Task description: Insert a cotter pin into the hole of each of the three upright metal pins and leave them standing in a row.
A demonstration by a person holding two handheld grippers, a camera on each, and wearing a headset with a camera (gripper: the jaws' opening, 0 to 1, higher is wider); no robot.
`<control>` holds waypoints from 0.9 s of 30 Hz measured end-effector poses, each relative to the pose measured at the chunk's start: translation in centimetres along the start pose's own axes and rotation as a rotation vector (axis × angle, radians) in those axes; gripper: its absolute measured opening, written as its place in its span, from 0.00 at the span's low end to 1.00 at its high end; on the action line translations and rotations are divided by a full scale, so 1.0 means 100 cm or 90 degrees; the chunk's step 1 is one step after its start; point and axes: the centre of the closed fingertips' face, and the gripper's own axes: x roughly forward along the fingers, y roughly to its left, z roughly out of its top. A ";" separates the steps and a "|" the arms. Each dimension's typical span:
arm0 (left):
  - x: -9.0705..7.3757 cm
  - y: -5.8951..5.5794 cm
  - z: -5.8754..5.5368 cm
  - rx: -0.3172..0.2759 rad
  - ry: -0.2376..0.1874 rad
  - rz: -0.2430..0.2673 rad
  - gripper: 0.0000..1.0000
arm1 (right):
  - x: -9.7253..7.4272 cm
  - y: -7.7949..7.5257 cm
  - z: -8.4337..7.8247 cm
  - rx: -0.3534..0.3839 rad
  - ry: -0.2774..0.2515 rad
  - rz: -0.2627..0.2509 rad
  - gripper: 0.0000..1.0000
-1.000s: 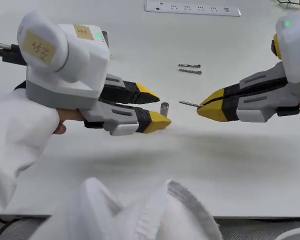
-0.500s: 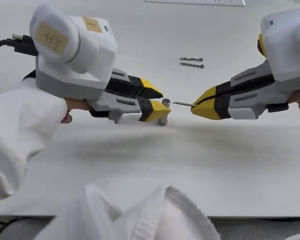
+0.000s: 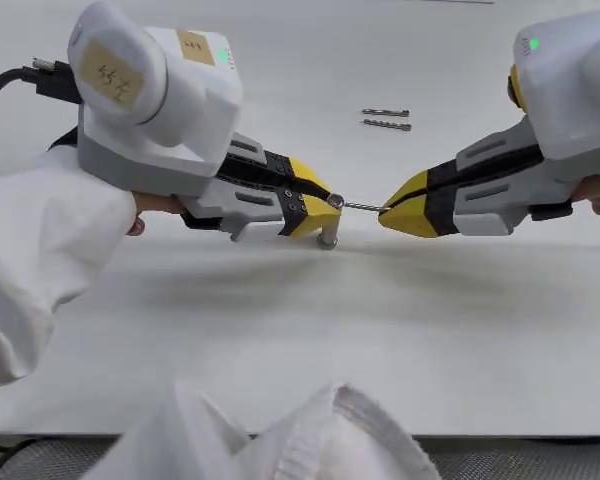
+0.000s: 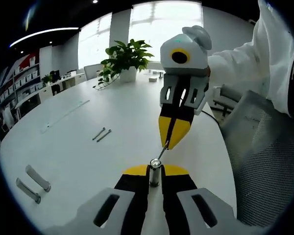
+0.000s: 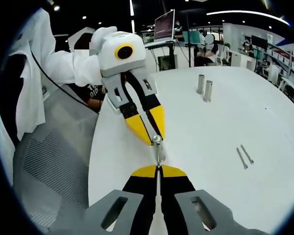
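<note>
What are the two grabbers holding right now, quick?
Left gripper: shut on the upright metal pin.
Right gripper: shut on a cotter pin, its tip at the metal pin's top.

This looks like a big open office. A long white bench point(image 4: 78, 132) stands in a wide room. A green plant point(image 4: 123, 55) in a white pot sits at its far end, in front of tall bright windows point(image 4: 164, 24). Shelves point(image 4: 12, 85) line one wall. A grey mesh chair point(image 5: 49, 171) stands beside the bench. A computer screen point(image 5: 165, 23) stands further back. Lights point(image 4: 41, 34) shine from the dark ceiling.
</note>
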 end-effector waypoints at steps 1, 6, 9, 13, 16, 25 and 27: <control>0.000 -0.001 0.000 0.002 0.001 -0.003 0.06 | 0.000 0.000 0.000 -0.001 0.000 0.000 0.00; -0.001 -0.001 0.000 0.010 0.006 -0.008 0.06 | 0.004 0.000 0.002 -0.013 0.008 0.005 0.00; -0.002 -0.001 -0.001 0.013 0.011 -0.009 0.06 | 0.006 -0.001 0.004 -0.016 0.008 0.006 0.00; -0.001 -0.002 -0.001 0.016 0.013 -0.010 0.06 | 0.011 -0.002 0.007 -0.027 0.012 0.008 0.00; -0.001 -0.002 -0.001 0.016 0.013 -0.011 0.06 | 0.014 -0.001 0.008 -0.032 0.012 0.013 0.00; 0.000 -0.004 0.000 0.020 0.017 -0.015 0.06 | 0.022 0.000 0.014 -0.065 0.015 0.029 0.00; 0.001 -0.004 0.000 0.022 0.018 -0.016 0.06 | 0.023 0.001 0.015 -0.076 0.018 0.034 0.00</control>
